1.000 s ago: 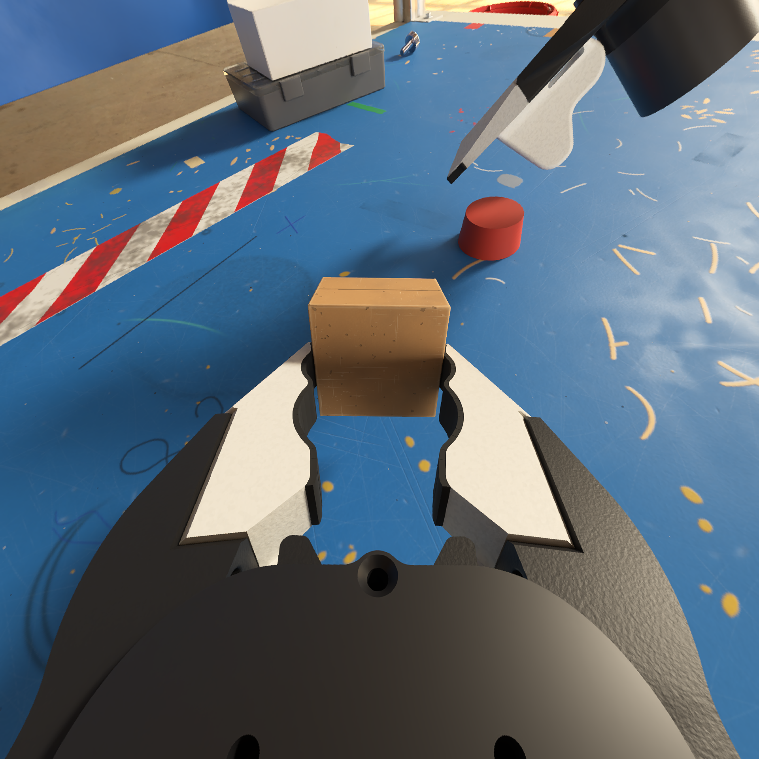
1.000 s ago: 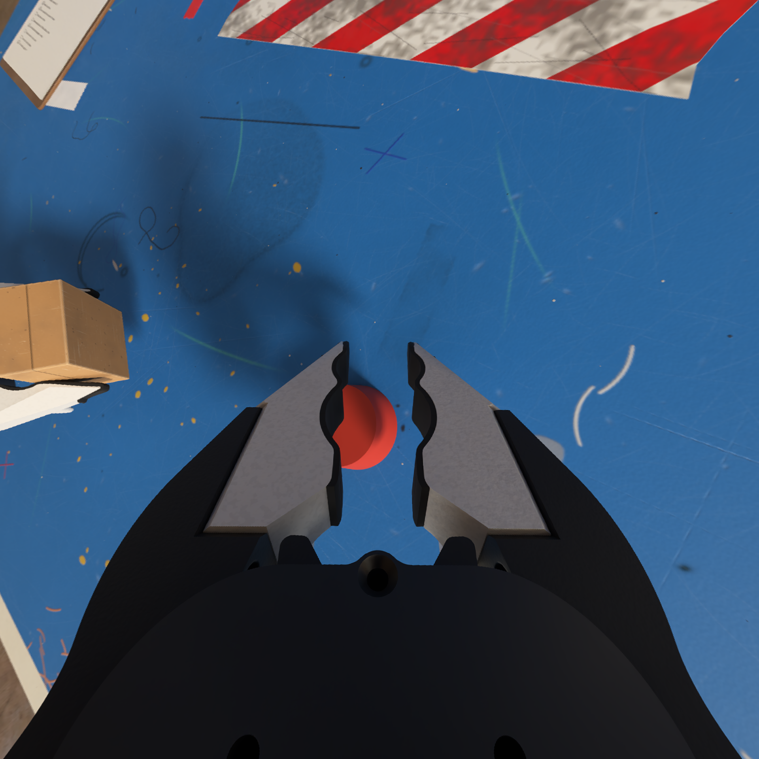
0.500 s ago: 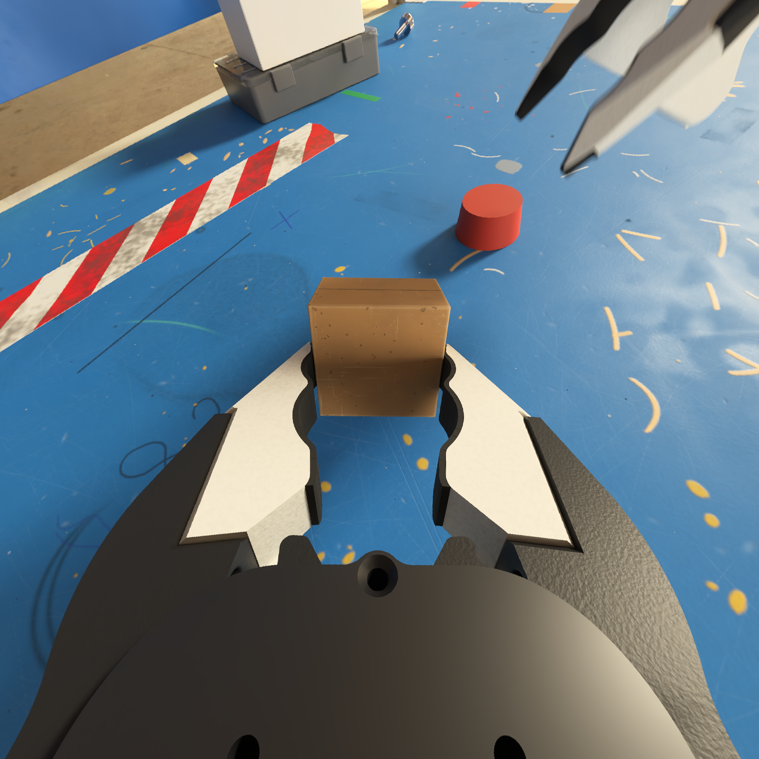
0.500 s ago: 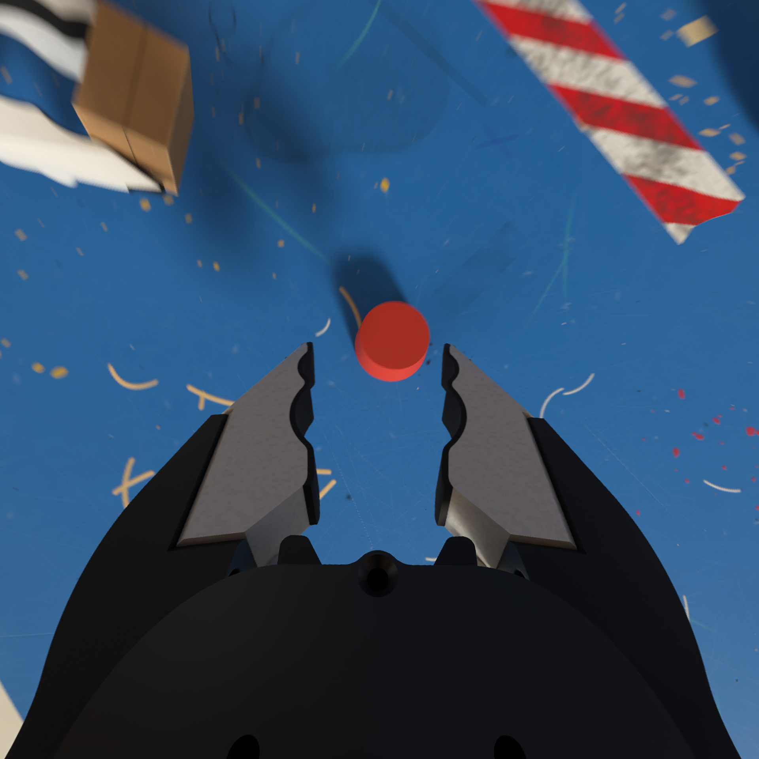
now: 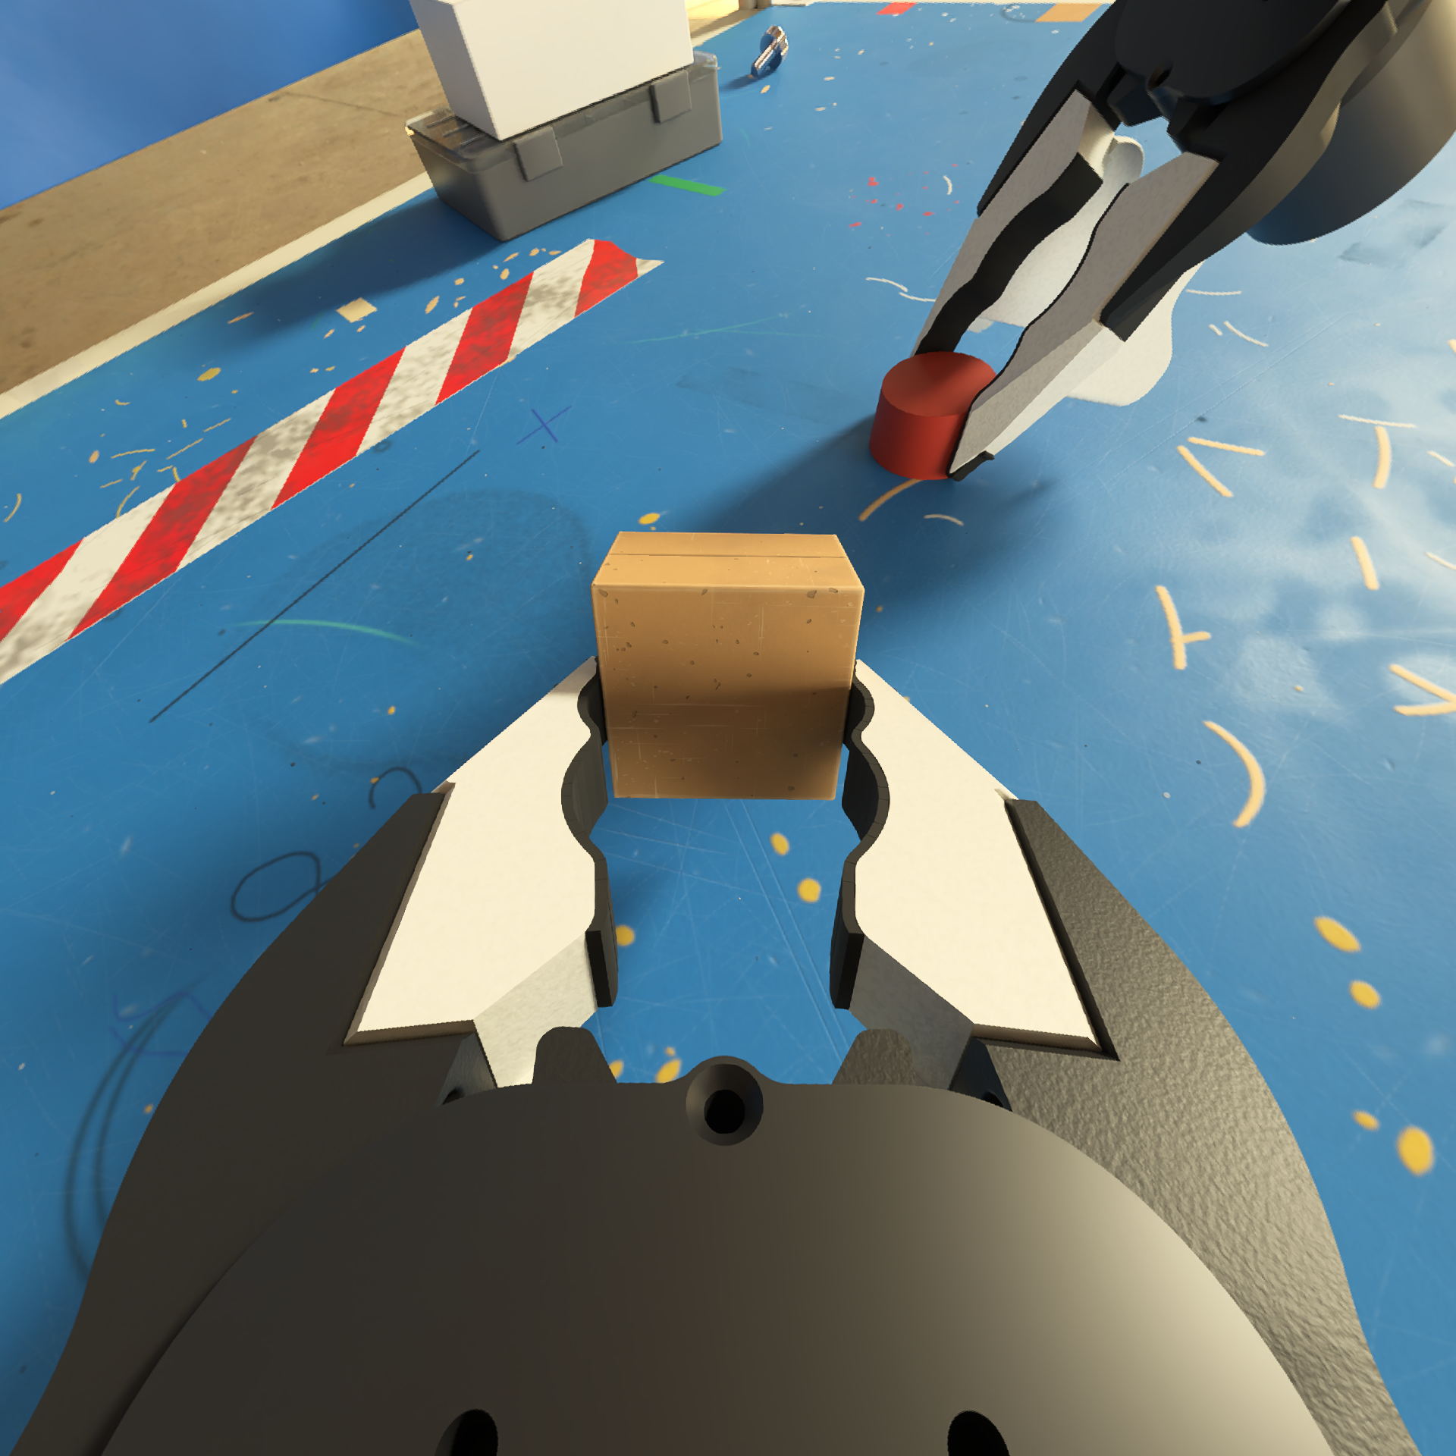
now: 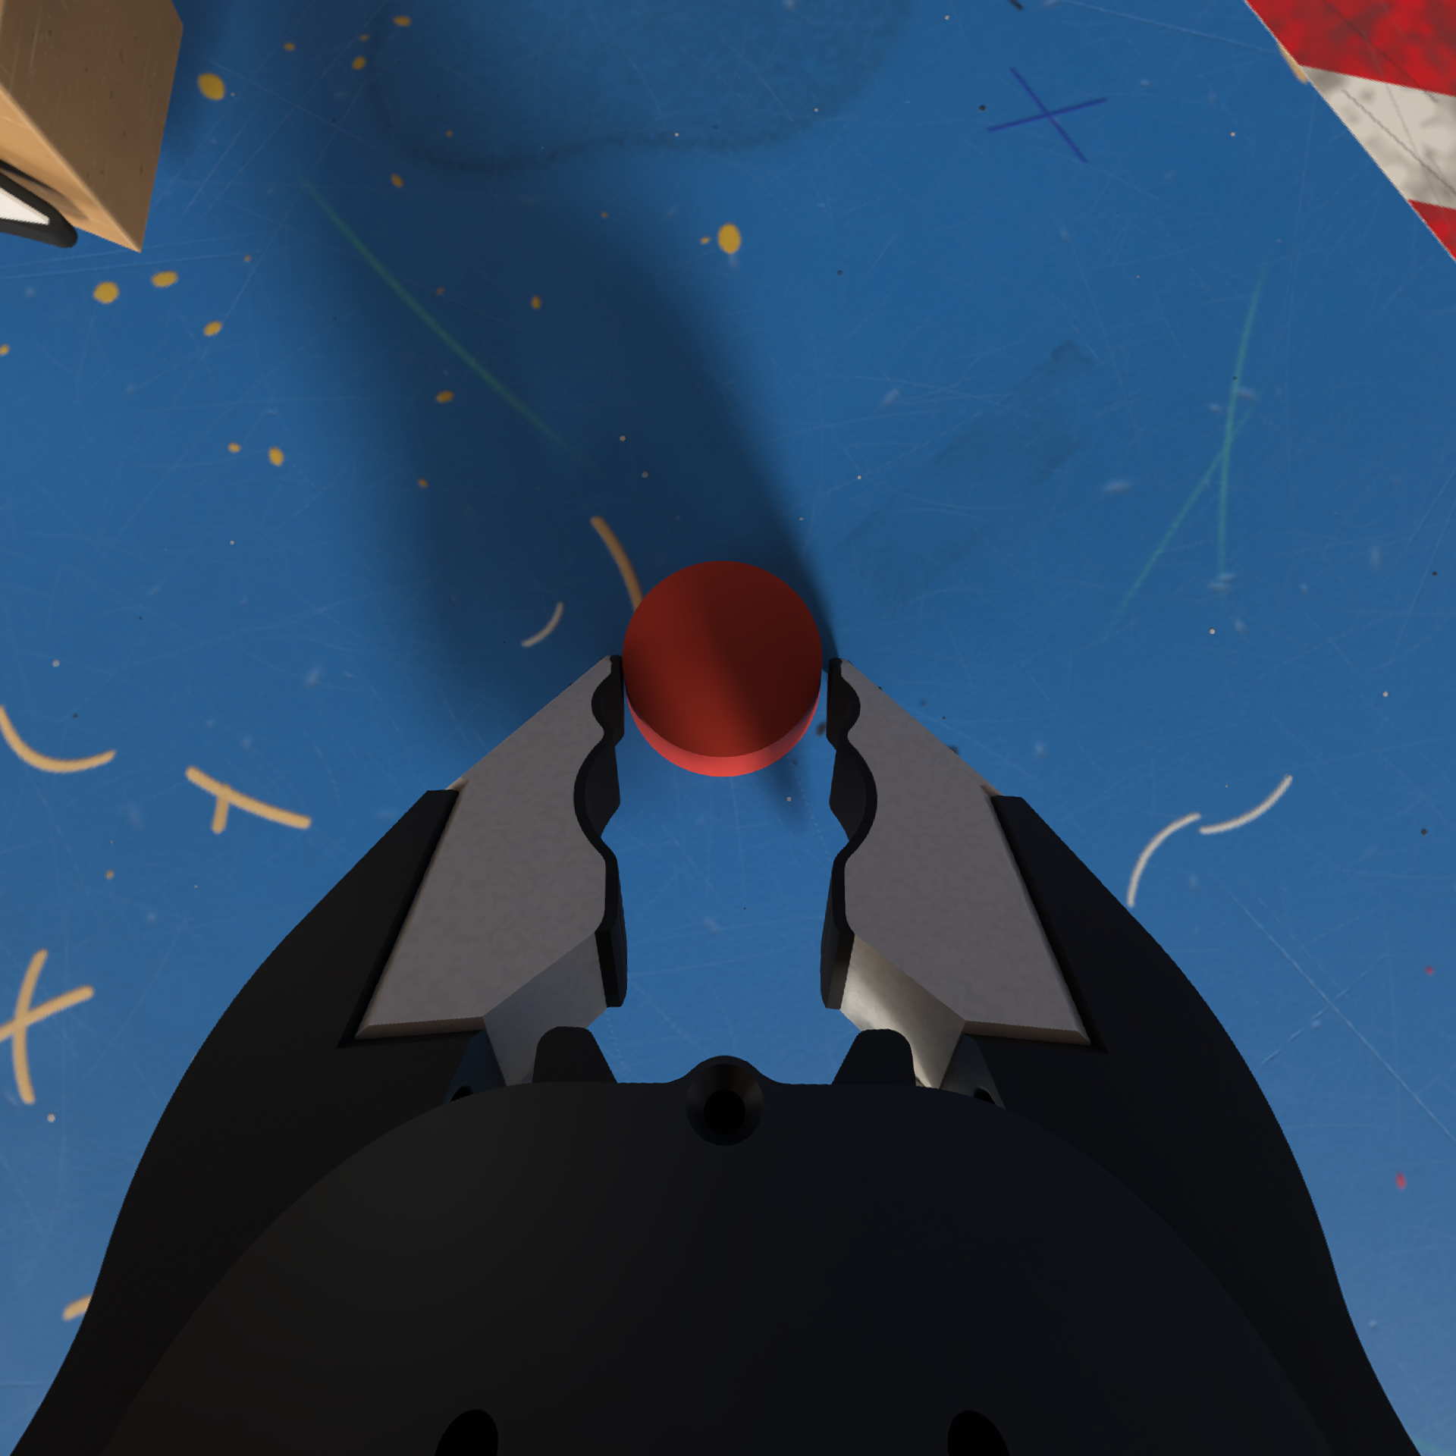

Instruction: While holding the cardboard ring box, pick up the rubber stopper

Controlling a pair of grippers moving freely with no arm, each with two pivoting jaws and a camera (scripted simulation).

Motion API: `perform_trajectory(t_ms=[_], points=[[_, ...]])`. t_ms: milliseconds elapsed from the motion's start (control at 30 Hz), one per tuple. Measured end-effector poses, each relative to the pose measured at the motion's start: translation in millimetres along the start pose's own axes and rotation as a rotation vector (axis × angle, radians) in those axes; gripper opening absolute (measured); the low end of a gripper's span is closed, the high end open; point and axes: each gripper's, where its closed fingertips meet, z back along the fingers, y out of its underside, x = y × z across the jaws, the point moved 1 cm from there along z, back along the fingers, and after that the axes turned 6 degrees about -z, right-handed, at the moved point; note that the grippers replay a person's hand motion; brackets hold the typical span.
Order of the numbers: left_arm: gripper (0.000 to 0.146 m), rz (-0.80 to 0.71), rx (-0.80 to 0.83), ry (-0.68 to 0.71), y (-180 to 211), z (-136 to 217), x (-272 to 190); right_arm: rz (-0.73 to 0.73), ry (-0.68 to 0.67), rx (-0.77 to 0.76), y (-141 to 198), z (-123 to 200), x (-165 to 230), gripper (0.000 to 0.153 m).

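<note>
My left gripper point(image 5: 726, 670) is shut on the brown cardboard ring box point(image 5: 725, 677) and holds it upright above the blue surface. The box also shows at the top left of the right wrist view point(image 6: 79, 110). The red rubber stopper point(image 5: 918, 417) stands on the surface to the far right of the box. My right gripper point(image 6: 722, 670) points down over the stopper point(image 6: 721, 662), with one fingertip against each of its sides. From the left wrist view, the right gripper point(image 5: 945, 410) straddles the stopper, which rests on the surface.
A grey case point(image 5: 567, 150) with a white box on top stands at the far left. A red and white striped tape point(image 5: 315, 441) runs across the left. A small bolt point(image 5: 768, 47) lies at the far edge. Wood shavings are scattered on the blue surface point(image 5: 1103, 709).
My right gripper came down over the stopper and its fingers narrowed onto its sides. The left gripper stayed nearly still with the box.
</note>
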Motion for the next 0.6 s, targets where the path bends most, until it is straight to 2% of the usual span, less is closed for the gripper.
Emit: perform_trajectory(t_ms=[100, 267, 400, 467, 600], points=[[0.059, -0.001, 0.001, -0.001, 0, 0, 0, -0.063, -0.006, -0.019, -2, 0, 3, 0.05], [0.059, 0.003, -0.002, -0.004, -1, 0, 1, -0.33, -0.251, -0.206, -24, 19, 17, 0.05], [0.059, 0.006, -0.005, -0.004, -1, 1, 1, -0.393, -0.368, -0.365, -44, 47, 28, 0.05], [0.059, 0.003, -0.004, 0.0, -1, 1, 1, -0.391, -0.347, -0.415, -47, 58, 30, 0.05], [0.059, -0.068, 0.018, 0.042, 1, 4, -3, -0.313, -0.104, -0.456, -37, 69, 25, 0.05]])
